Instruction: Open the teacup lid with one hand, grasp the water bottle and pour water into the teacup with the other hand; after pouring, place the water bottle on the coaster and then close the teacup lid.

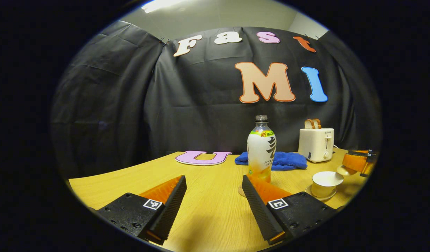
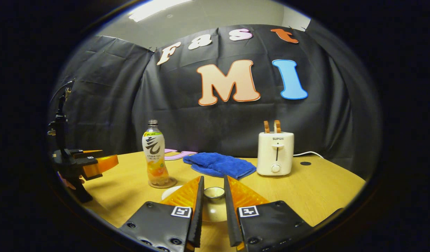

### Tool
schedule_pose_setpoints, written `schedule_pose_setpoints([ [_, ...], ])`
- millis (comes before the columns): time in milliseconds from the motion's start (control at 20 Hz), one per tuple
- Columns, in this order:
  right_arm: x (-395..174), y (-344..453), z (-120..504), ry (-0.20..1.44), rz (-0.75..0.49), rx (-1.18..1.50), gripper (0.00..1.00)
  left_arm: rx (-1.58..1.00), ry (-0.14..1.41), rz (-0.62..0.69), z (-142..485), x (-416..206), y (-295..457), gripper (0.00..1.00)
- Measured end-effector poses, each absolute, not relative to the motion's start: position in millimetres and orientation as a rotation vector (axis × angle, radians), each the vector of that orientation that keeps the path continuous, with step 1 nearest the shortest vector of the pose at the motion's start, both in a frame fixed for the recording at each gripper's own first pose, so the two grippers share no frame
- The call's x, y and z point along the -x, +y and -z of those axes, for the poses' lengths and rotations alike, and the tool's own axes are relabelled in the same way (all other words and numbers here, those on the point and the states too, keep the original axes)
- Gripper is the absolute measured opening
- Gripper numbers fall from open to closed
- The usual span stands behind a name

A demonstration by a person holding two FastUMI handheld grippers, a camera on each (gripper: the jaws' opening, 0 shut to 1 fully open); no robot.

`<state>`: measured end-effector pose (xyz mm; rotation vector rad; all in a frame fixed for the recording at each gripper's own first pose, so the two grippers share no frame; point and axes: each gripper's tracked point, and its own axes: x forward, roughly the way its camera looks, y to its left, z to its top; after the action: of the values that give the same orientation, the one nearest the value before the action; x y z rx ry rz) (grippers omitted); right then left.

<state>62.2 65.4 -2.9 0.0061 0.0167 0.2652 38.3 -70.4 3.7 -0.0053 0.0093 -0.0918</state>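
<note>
The water bottle (image 1: 261,150) stands upright on a round coaster (image 1: 241,191), just beyond the right finger of my open left gripper (image 1: 213,180), which holds nothing. To the right, the white teacup (image 1: 325,183) sits uncovered on its saucer. My right gripper (image 1: 358,162) hovers beside it with the lid (image 1: 344,170). In the right gripper view, my right gripper (image 2: 213,182) is shut on the knob of the teacup lid (image 2: 214,193). The bottle (image 2: 154,154) on its coaster (image 2: 163,184) stands ahead to the left. The left gripper (image 2: 96,164) is at the far left.
A blue cloth (image 2: 219,164) lies folded at the back of the wooden table (image 2: 323,189). A white toaster (image 2: 275,153) with bread slices stands right of it, its cord trailing right. A purple letter (image 1: 202,157) lies flat at the back left.
</note>
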Motion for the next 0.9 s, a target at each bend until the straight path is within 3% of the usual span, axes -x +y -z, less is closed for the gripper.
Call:
schedule_pose_setpoints([
  [250,-72,98,7,0.033,-0.362,-0.008,0.34,0.005,0.009,0.088,-4,-39,-70,0.94],
  [900,-85,117,26,0.159,-0.418,0.024,0.35,0.006,0.009,0.088,-4,-39,-70,0.93],
])
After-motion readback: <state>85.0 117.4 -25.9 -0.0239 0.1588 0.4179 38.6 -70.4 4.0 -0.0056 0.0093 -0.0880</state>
